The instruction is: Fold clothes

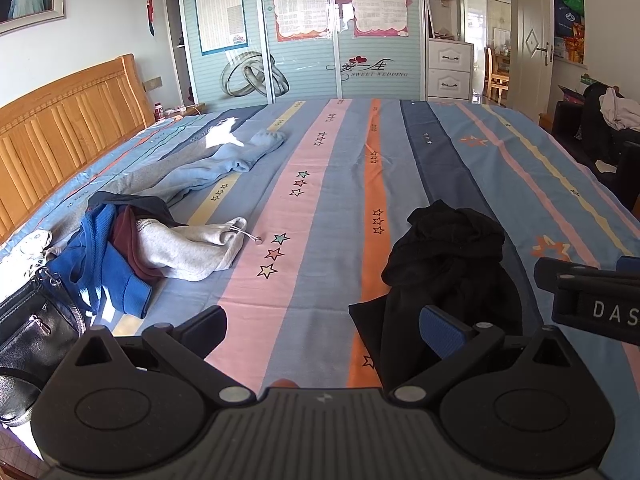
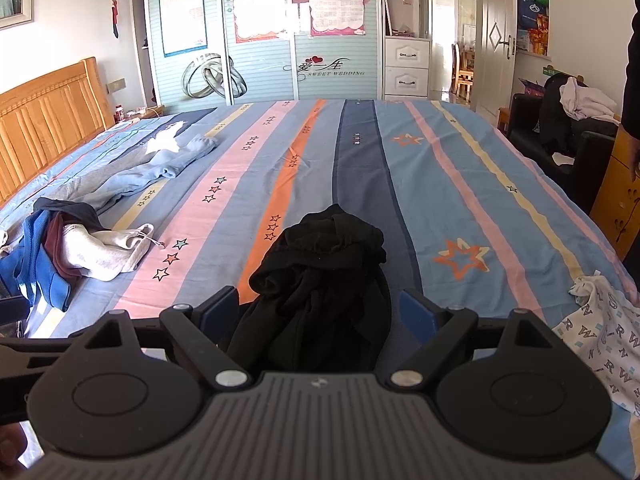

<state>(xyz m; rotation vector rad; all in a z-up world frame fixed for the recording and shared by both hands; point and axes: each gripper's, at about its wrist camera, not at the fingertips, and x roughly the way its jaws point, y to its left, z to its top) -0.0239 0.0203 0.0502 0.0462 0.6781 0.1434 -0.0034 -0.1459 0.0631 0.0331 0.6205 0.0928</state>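
A crumpled black garment (image 1: 444,264) (image 2: 324,280) lies in a heap on the striped bedsheet (image 1: 320,184) (image 2: 424,184). My left gripper (image 1: 324,328) stands open just left of it, its right finger close to the cloth's near edge, nothing between the pads. My right gripper (image 2: 320,312) is open too, and the near part of the black heap lies between its spread fingers (image 2: 418,312); the pads do not press it. The right gripper's body shows at the right edge of the left wrist view.
A pile of blue, maroon and grey clothes (image 1: 136,252) (image 2: 80,248) lies at the left, light blue trousers (image 1: 224,156) behind it, a black bag (image 1: 32,328) at the near left. A white printed cloth (image 2: 604,336) lies near right. Wooden headboard (image 1: 68,120) left, dark chair (image 2: 560,140) right.
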